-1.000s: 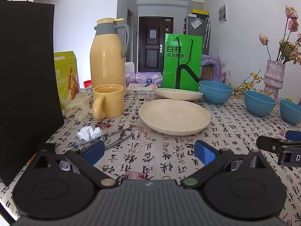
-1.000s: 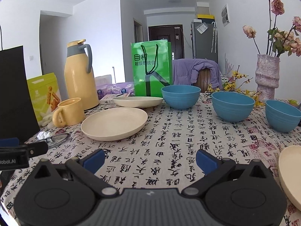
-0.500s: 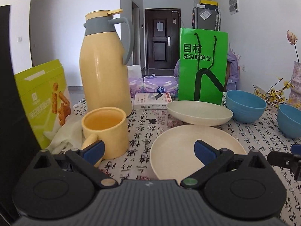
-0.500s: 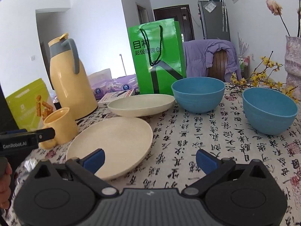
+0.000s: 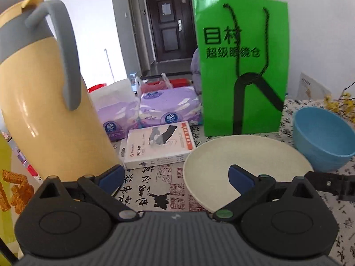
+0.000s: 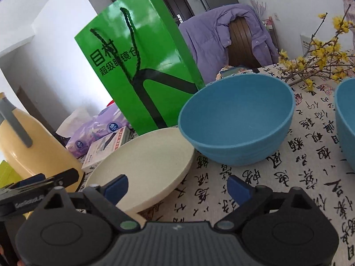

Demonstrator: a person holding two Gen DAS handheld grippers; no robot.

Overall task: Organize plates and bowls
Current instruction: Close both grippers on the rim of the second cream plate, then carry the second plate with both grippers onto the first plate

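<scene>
On the table (image 6: pixel 255 190), which has a cloth printed with black Chinese characters, nothing looks stacked yet: the cream plate (image 6: pixel 146 161) lies alone in front of the green bag (image 6: pixel 142 66), the blue bowl (image 6: pixel 237 122) stands just beside it on its own, and the edge of a second bowl (image 6: pixel 346 122) shows further right, apart from the first. So I judge the task is at its start, with all the gathering of plates and bowls still to do. The right gripper (image 6: pixel 177 187) has its jaws apart but closing, and its left pad sits over the near rim of the plate without pressing it; the other pad is over bare cloth. The left gripper (image 5: pixel 175 177) is spread wide and holds nothing, with its right pad above the same plate (image 5: pixel 244 155). The bag carries the large characters 目村 and below them 超级眼镜仓. A white box (image 5: pixel 155 146) beside the yellow jug (image 5: pixel 46 102) has small Chinese print, of which I can read 压力手套. The purple tissue packs (image 5: pixel 168 104) have a round blue logo, too small to read. In the right view, the left gripper's body shows a partly blurred word that I cannot read with certainty.
</scene>
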